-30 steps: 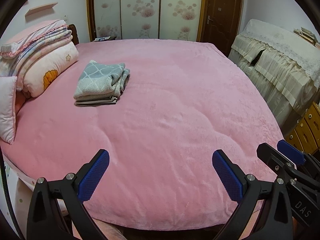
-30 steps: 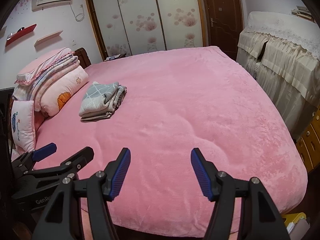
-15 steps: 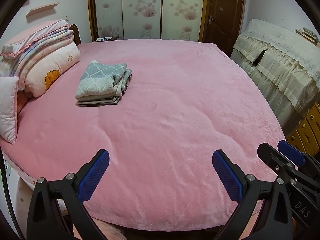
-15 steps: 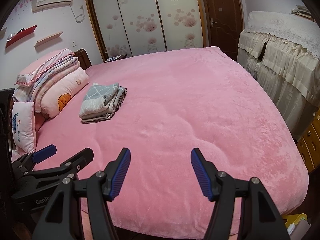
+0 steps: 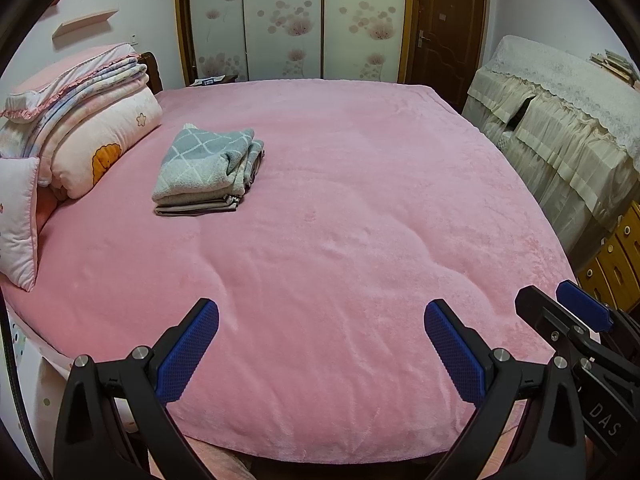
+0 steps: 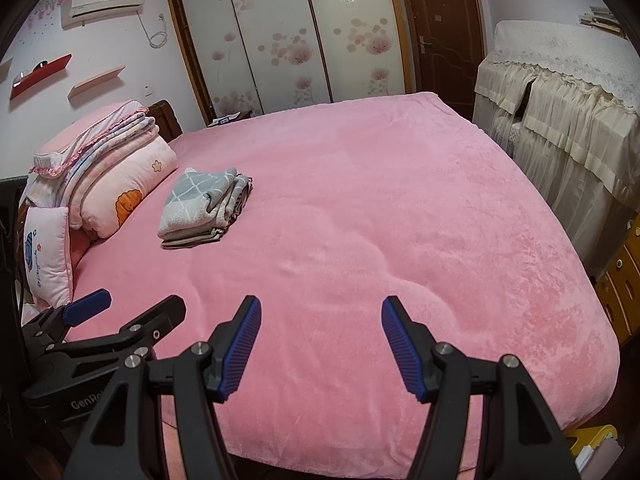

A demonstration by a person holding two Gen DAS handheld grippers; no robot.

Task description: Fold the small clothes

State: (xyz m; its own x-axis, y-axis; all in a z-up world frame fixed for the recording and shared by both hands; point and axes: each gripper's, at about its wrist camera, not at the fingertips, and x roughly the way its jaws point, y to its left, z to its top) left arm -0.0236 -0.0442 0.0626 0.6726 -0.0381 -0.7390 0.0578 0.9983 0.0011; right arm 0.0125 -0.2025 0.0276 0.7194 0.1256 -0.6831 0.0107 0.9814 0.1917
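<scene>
Along the left edge of the bed: a stack of folded bedding [image 5: 80, 120] and a small pillow [image 5: 18, 220] were seen piled against the headboard.
Task item: a pile of folded small clothes [image 5: 206, 170] was located on the pink bedspread [image 5: 360, 220], just beside the bedding and well apart from both grippers.
Pile top layer: a grey towel with a white lattice pattern was noted uppermost, with thinner folded pieces beneath it.
Pile long axis: the pile was judged to run roughly from near edge to far edge of the bed, its neat folded edge turned toward the cameras.
Left gripper [image 5: 320, 344]: the jaws were spread wide with nothing between the pads; only bare bedspread was framed.
Bearing from left gripper: the pile lay ahead and to the left.
Right gripper [image 6: 320, 344]: the jaws were parted and empty, aimed at mid-bed.
Bearing from right gripper: the pile [image 6: 204, 208] lay further off to the left.
Nearer hand: the left gripper was judged the nearer.
Unfolded garment: none was visible on the bedspread.
Right margin: a lace-covered cabinet [image 5: 560, 120] was noted beside the bed, clear of any reach toward the pile.
</scene>
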